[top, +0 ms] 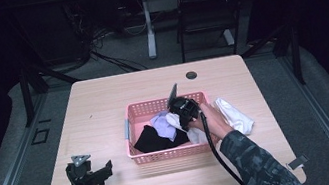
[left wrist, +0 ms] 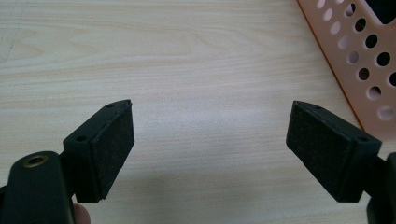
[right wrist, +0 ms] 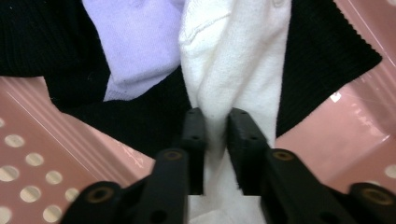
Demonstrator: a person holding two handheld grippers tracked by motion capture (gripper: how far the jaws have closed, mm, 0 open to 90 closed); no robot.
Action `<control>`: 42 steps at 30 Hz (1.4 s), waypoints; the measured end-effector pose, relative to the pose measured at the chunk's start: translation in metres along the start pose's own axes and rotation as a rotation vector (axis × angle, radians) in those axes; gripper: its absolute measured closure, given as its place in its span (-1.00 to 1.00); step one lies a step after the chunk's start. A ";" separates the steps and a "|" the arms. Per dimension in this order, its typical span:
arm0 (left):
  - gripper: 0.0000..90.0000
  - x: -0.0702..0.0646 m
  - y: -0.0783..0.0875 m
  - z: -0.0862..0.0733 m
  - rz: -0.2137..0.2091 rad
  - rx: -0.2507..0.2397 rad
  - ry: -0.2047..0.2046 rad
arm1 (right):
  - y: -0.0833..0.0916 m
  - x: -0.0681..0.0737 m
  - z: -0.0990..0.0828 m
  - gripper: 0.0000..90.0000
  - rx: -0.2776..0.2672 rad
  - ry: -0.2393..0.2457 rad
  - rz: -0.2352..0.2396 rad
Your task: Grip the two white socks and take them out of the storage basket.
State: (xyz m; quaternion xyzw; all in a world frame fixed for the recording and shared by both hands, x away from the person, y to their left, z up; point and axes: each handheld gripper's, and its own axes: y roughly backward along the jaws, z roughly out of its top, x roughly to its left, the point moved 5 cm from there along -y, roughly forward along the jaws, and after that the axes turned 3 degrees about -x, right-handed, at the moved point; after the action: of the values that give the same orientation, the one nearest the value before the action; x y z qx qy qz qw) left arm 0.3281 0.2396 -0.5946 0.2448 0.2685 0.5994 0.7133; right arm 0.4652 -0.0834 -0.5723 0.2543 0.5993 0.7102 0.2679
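Note:
A pink perforated basket (top: 130, 112) sits mid-table with black (top: 152, 139), lilac (top: 161, 122) and white cloths inside. My right gripper (top: 181, 115) reaches down into the basket. In the right gripper view its jaws pinch a fold of the white cloth (right wrist: 233, 60), with the lilac cloth (right wrist: 135, 42) and black cloth (right wrist: 56, 42) beside it; the gripper (right wrist: 215, 121) is shut on that white cloth. My left gripper (top: 96, 174) rests low at the table's front left, and the left gripper view has its jaws (left wrist: 210, 140) wide apart over bare wood, open with nothing between them.
Another white cloth (top: 234, 115) lies on the table right of the basket. The basket's corner (left wrist: 359, 56) is at the upper right in the left gripper view. A round cable hole (top: 191, 75) marks the table's far side. A chair and desk legs stand beyond.

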 end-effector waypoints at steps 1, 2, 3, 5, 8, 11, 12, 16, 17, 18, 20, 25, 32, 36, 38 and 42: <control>-0.66 0.000 0.000 0.000 0.000 -0.005 -0.001 | 0.000 0.000 0.000 0.83 -0.003 0.000 0.001; -0.66 0.000 0.000 0.000 0.001 -0.002 -0.001 | 0.002 0.000 -0.001 0.86 0.002 0.004 0.000; -0.66 0.000 0.000 0.000 -0.002 0.000 -0.004 | 0.003 0.000 -0.001 0.86 -0.009 -0.005 0.001; -0.66 0.000 0.000 0.000 -0.001 0.000 -0.004 | 0.010 -0.001 -0.001 0.87 -0.026 -0.004 0.005; -0.66 0.000 0.000 0.000 -0.001 0.000 -0.004 | 0.021 -0.003 -0.002 0.87 -0.016 0.005 0.005; -0.66 0.000 0.000 0.000 -0.002 0.001 -0.005 | 0.023 -0.001 -0.002 0.87 -0.075 -0.024 0.017; -0.66 0.000 0.000 0.000 -0.003 -0.001 -0.003 | 0.029 -0.003 -0.002 0.87 -0.037 0.000 0.014; -0.66 0.000 0.000 0.000 -0.003 -0.001 -0.004 | 0.043 -0.005 -0.002 0.87 -0.046 -0.002 0.019; -0.66 0.000 0.000 0.000 -0.002 -0.002 -0.004 | 0.046 -0.006 -0.002 0.87 -0.050 0.000 0.019; -0.66 0.000 0.000 0.000 -0.002 0.000 -0.005 | 0.050 -0.006 -0.002 0.87 -0.053 0.001 0.021; -0.66 0.000 0.000 0.000 -0.003 0.000 -0.004 | 0.058 -0.007 -0.001 0.87 -0.047 0.006 0.021; -0.66 0.000 0.000 0.000 -0.003 0.001 -0.005 | 0.071 -0.008 0.001 0.87 -0.068 0.004 0.020; -0.66 -0.001 0.000 0.000 -0.004 0.000 -0.004 | 0.087 -0.008 0.003 0.87 -0.083 0.010 0.010; -0.66 -0.001 0.000 0.000 -0.005 0.000 -0.004 | 0.098 -0.008 0.006 0.87 -0.100 0.012 0.009; -0.66 -0.001 0.000 0.000 -0.006 0.000 -0.005 | 0.103 -0.009 0.007 0.87 -0.102 0.013 0.004; -0.66 -0.001 0.000 0.000 -0.005 0.000 -0.003 | 0.112 -0.010 0.009 0.87 -0.125 0.016 -0.001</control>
State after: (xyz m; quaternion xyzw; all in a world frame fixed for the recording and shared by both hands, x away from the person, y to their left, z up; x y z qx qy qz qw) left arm 0.3280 0.2391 -0.5945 0.2452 0.2682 0.5971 0.7152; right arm 0.4703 -0.0992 -0.4611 0.2309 0.5561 0.7481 0.2788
